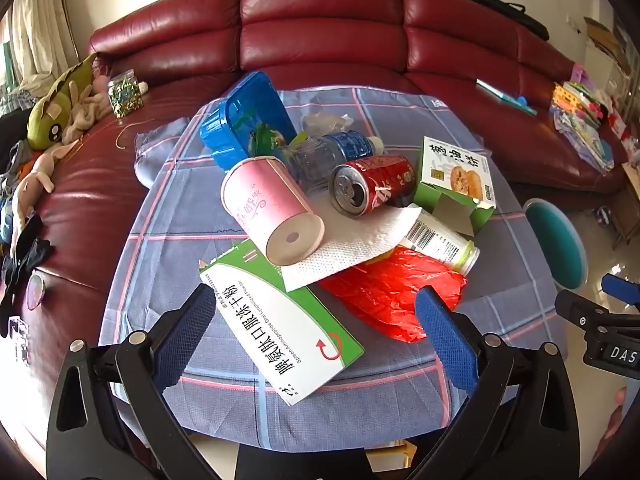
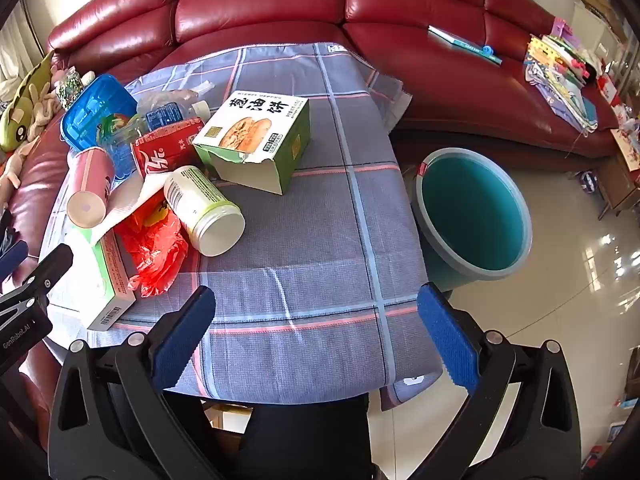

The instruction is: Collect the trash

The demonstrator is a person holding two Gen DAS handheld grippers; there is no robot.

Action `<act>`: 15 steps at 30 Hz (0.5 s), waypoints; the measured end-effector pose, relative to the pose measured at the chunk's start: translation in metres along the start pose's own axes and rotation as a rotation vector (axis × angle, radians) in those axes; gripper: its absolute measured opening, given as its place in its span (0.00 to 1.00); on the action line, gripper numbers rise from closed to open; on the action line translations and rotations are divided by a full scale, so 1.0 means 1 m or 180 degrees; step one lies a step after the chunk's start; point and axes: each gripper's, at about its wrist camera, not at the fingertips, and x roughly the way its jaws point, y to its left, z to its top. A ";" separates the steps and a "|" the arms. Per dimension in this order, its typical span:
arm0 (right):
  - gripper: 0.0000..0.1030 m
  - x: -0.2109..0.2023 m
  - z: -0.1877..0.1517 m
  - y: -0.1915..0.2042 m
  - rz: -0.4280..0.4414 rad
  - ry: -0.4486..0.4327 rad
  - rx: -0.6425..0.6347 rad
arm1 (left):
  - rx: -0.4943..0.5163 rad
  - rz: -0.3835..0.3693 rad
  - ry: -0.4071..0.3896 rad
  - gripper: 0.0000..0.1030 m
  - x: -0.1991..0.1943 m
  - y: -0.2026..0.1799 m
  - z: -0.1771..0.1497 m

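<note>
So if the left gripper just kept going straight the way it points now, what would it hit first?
Most likely the green and white medicine box, which lies between the open fingers of the left gripper, nearest the camera. Depth is hard to judge, so it might pass above it.

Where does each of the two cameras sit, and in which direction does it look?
Left wrist: on the left gripper, open above the near table edge, facing the medicine box, pink roll and sofa; the right gripper shows at the side.
Right wrist: on the right gripper, open, facing bare tablecloth and the teal bin.
Shared: the cola can, the green pancake box, the red bag.
</note>
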 end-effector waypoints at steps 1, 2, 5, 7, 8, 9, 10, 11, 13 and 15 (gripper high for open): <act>0.94 0.000 0.000 0.000 -0.0009 -0.0003 -0.0002 | -0.0007 -0.0009 -0.0007 0.97 0.000 0.000 0.000; 0.94 0.000 0.000 0.001 -0.0019 -0.0001 -0.0006 | -0.0002 -0.0007 -0.0006 0.97 0.000 0.000 0.000; 0.94 0.001 0.000 0.002 -0.0025 0.0000 -0.0006 | -0.0011 -0.0011 -0.0005 0.97 0.000 0.000 0.000; 0.94 0.003 -0.001 0.002 -0.0022 0.0007 0.0001 | -0.0009 -0.0015 -0.0010 0.97 -0.001 0.001 0.000; 0.94 0.004 -0.001 0.001 -0.0023 0.0012 0.0005 | -0.0010 -0.0011 -0.0013 0.97 -0.001 0.001 0.000; 0.94 0.001 0.000 -0.001 -0.0018 0.0019 0.0005 | -0.0006 -0.0015 -0.0011 0.97 -0.001 0.001 -0.002; 0.94 0.000 0.000 -0.002 -0.0016 0.0021 0.0004 | -0.0002 -0.0019 -0.0007 0.97 -0.001 0.001 -0.003; 0.94 0.002 0.001 -0.001 -0.0026 0.0020 -0.0005 | -0.0001 -0.0016 -0.0008 0.97 -0.001 0.001 -0.002; 0.94 0.001 0.002 0.001 -0.0044 0.0006 -0.0018 | -0.0003 -0.0024 0.0001 0.97 -0.001 0.003 -0.001; 0.94 -0.002 0.001 -0.001 -0.0048 -0.0011 -0.0016 | -0.0003 -0.0023 0.0003 0.97 0.000 0.003 0.000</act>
